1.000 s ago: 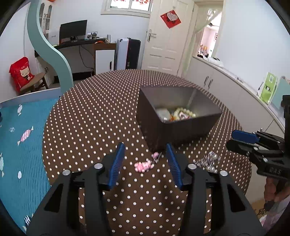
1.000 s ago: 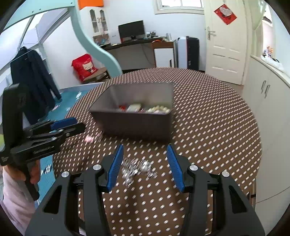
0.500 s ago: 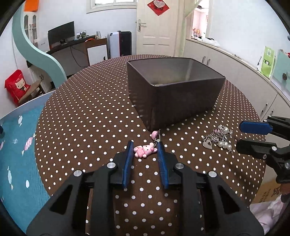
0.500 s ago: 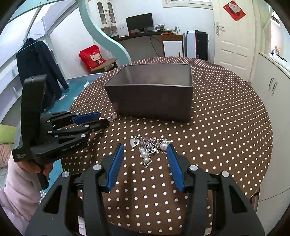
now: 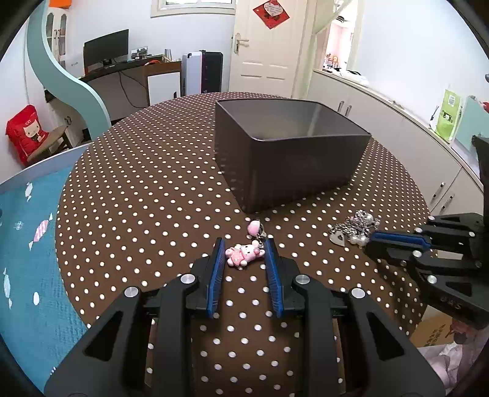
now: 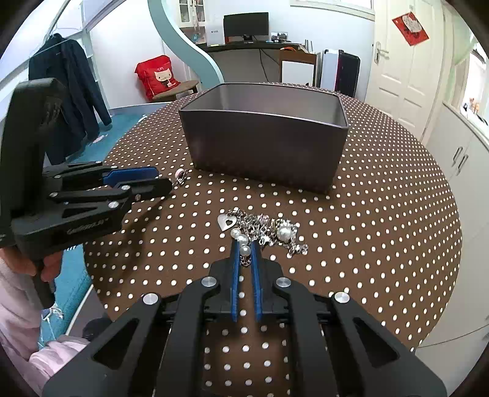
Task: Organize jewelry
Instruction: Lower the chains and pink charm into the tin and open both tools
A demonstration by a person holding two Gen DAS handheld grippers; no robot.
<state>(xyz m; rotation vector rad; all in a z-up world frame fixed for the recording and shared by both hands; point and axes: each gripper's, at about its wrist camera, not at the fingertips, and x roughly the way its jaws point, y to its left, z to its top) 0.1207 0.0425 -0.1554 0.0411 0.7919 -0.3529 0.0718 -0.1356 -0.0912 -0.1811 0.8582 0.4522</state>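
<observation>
While the left gripper (image 5: 244, 249) has reopened slightly around the pink bear charm (image 5: 244, 256) lying between its fingers, the right gripper (image 6: 245, 248) has narrowed onto the pearl chain (image 6: 244, 250), so pickup looks imminent.

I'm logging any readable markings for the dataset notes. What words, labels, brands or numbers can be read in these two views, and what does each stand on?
"GenROBOT.AI", faint embossed lettering, best reading: side of the left gripper.
Embossed mark on the right gripper body: partly cut off, unreadable.
Red door decoration: writing too small to read.
Red bag: cartoon cat, lettering too blurred.
Green package: print too small.
Cardboard box: print blurred.
</observation>
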